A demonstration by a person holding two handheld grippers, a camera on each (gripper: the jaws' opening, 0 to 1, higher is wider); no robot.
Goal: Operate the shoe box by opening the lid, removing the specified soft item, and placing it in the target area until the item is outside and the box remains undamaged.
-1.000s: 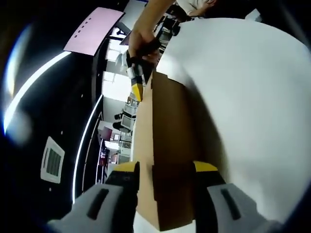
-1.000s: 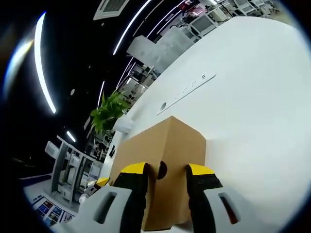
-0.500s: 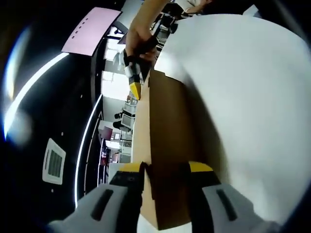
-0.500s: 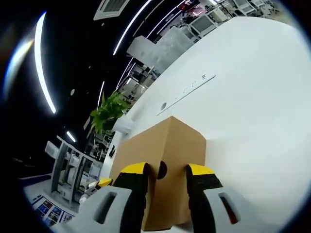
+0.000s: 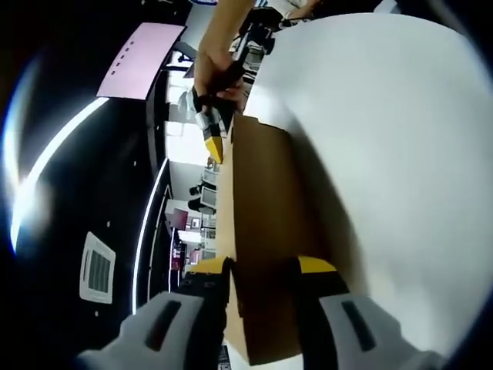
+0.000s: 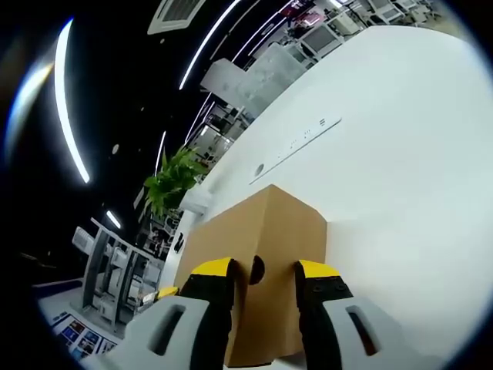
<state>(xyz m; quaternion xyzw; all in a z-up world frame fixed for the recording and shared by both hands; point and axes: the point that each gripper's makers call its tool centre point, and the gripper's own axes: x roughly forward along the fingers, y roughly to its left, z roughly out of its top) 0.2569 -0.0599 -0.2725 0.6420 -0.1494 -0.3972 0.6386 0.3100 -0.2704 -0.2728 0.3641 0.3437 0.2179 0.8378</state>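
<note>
Here both grippers (image 5: pixel 262 270) (image 6: pixel 262 274) seemingly pinch shoe box (image 5: pixel 266 193) ends; contents hidden.

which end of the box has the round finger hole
The end of the cardboard box between the right gripper jaws; a dark round hole sits there. The end at the left gripper shows none.

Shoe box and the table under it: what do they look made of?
Shoe box: looks like plain brown cardboard, matte, with crisp folded edges, no print visible and a round finger hole at the end between the right gripper's jaws. Table: smooth white surface, faint sheen, probably laminate or painted board; the pictures cannot settle which.
</note>
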